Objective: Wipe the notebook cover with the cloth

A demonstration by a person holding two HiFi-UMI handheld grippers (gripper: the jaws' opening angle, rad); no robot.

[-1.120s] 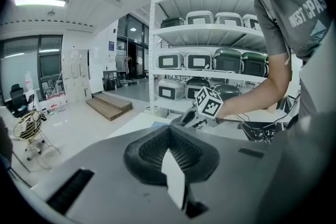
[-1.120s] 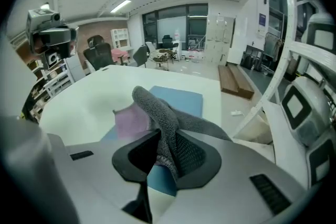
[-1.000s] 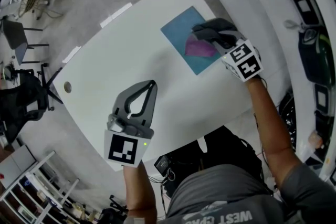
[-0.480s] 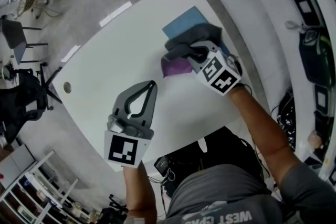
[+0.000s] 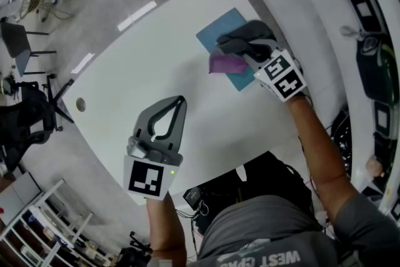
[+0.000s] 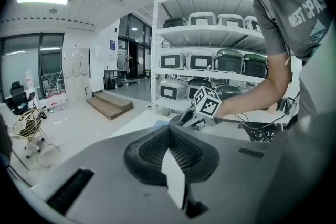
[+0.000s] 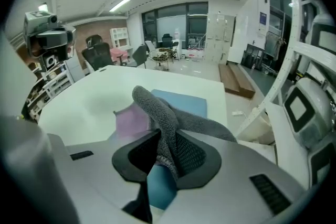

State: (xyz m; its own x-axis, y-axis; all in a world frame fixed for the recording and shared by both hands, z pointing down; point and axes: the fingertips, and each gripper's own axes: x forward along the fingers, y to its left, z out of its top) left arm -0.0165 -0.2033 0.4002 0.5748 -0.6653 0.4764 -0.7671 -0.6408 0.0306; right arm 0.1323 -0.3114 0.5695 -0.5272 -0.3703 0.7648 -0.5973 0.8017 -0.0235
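The right tongs (image 7: 167, 147) were clamped on a bunched grey cloth (image 5: 249, 34), whose purple side was spread just ahead of their tips, over an edge of the blue notebook (image 5: 215, 30) laid flat on the white tabletop (image 5: 144, 65). The left tongs (image 5: 182, 99) were held shut and empty over the tabletop, well apart from the notebook.

Under your right gripper (image 5: 247, 50), the cloth (image 5: 250, 31) covers the notebook (image 5: 219, 27), hiding its near edge. The cloth's pinched fold disappears between the fingers (image 7: 197, 157), and your torso (image 5: 262, 237) is cut off below.
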